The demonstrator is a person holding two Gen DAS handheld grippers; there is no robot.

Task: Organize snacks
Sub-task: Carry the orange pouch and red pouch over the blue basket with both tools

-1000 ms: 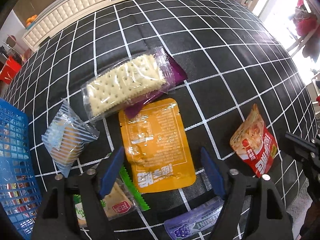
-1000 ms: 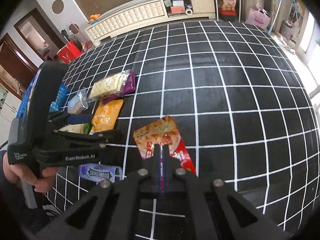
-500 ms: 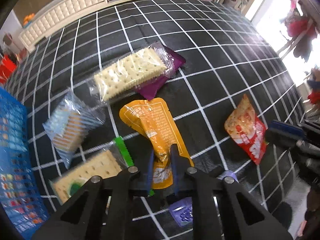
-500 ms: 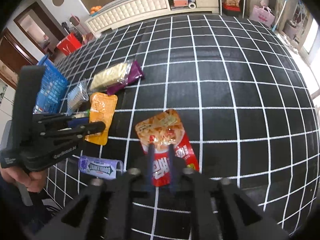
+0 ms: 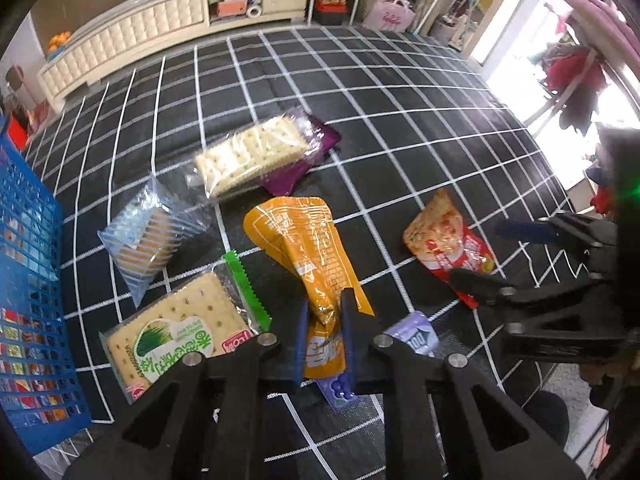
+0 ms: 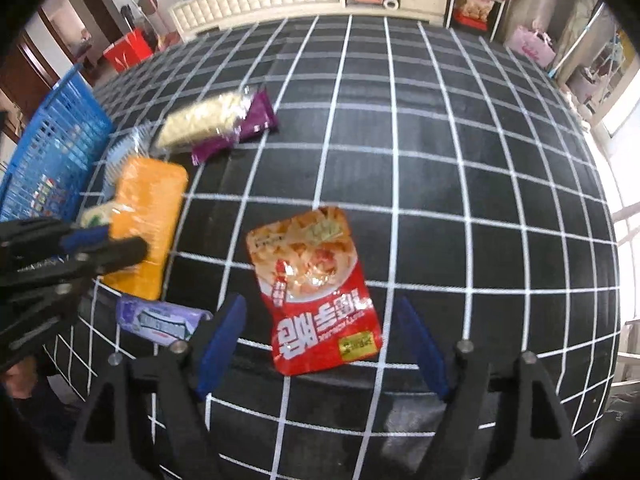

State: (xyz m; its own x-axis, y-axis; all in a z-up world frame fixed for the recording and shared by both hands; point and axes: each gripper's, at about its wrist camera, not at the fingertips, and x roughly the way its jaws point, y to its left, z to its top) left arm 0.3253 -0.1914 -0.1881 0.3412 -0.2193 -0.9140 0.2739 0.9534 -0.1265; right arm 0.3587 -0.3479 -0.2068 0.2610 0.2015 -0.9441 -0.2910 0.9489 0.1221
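My left gripper point(image 5: 325, 322) is shut on the near end of an orange snack pouch point(image 5: 308, 248) and holds it lifted off the black checked cloth point(image 5: 400, 128); the pouch also shows in the right wrist view point(image 6: 146, 220). My right gripper point(image 6: 320, 336) is open, its blue pads either side of the near end of a red snack pouch point(image 6: 316, 288) lying flat; the pouch also shows in the left wrist view point(image 5: 448, 244). A blue basket point(image 5: 28, 280) stands at the left.
On the cloth lie a clear cracker pack point(image 5: 252, 156) over a purple packet point(image 5: 304, 160), a striped biscuit pack point(image 5: 148, 236), a green-labelled cracker pack point(image 5: 180, 336) and a purple gum pack point(image 6: 160, 320). A white cabinet point(image 5: 160, 28) stands beyond the cloth.
My left gripper closed on the orange pouch and lifted it. My right gripper went from shut to open and now straddles the red pouch.
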